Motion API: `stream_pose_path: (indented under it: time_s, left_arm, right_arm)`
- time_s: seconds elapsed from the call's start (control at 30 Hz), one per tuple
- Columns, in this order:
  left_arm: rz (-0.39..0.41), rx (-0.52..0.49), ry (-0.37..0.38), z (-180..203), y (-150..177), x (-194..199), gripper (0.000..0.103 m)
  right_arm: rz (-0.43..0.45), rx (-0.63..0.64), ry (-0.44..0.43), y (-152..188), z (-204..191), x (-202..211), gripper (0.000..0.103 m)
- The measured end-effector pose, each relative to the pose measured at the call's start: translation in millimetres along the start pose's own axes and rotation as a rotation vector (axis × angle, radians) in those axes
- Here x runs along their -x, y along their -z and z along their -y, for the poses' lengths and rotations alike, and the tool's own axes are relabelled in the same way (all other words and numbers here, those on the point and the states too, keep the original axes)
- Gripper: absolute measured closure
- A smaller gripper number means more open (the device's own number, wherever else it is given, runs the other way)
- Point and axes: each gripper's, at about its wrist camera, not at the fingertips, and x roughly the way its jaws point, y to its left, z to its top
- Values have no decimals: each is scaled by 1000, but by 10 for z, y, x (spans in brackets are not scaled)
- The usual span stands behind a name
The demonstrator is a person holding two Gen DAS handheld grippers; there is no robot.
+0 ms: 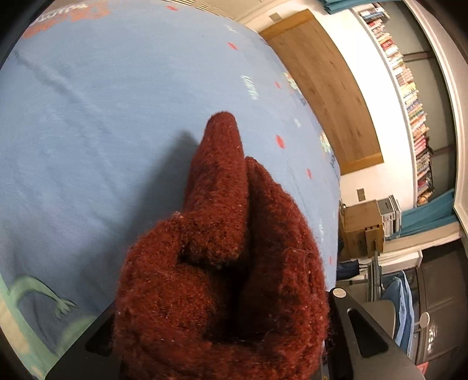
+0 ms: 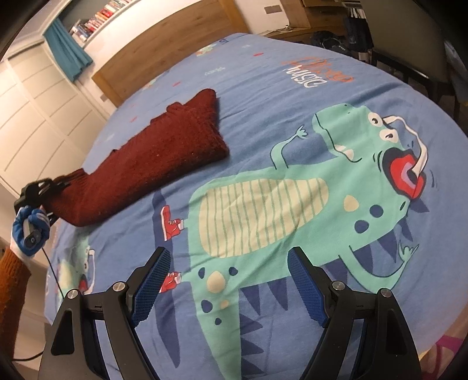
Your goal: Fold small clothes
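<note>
A dark red knitted garment (image 2: 163,149) lies stretched across the blue dinosaur bedsheet (image 2: 263,87). My left gripper (image 2: 51,190) is shut on one end of it at the bed's left edge, held by a blue-gloved hand (image 2: 27,231). In the left wrist view the bunched red knit (image 1: 222,263) fills the lower centre and hides the fingers; a folded tip (image 1: 223,125) points away over the sheet (image 1: 87,117). My right gripper (image 2: 228,257) is open and empty, its blue-padded fingers (image 2: 153,280) hovering over the green dinosaur print (image 2: 263,210), apart from the garment.
A wooden headboard (image 2: 163,43) stands at the bed's far side, with bookshelves (image 2: 96,20) and a teal curtain (image 2: 65,52) beyond. White cabinet doors (image 2: 35,117) stand to the left. A chair (image 2: 409,38) and bags (image 2: 327,41) stand at the far right.
</note>
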Motion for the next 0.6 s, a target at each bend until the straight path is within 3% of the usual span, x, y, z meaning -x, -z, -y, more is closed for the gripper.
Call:
stream_pose_path:
  time_s: [0.37,0.5,0.6]
  left_arm:
    - [-102,-61,128,982,484,-514,84]
    - [-162,-140,169,1411,714,-772,84]
    - [-231,-222,153,1668,1038,-1036,84]
  right_arm:
    - [28,-64,-89,45,183,89,20]
    - [36,-88,-115,44,251,108,20]
    - [39,-115,-136,41,320,109,20]
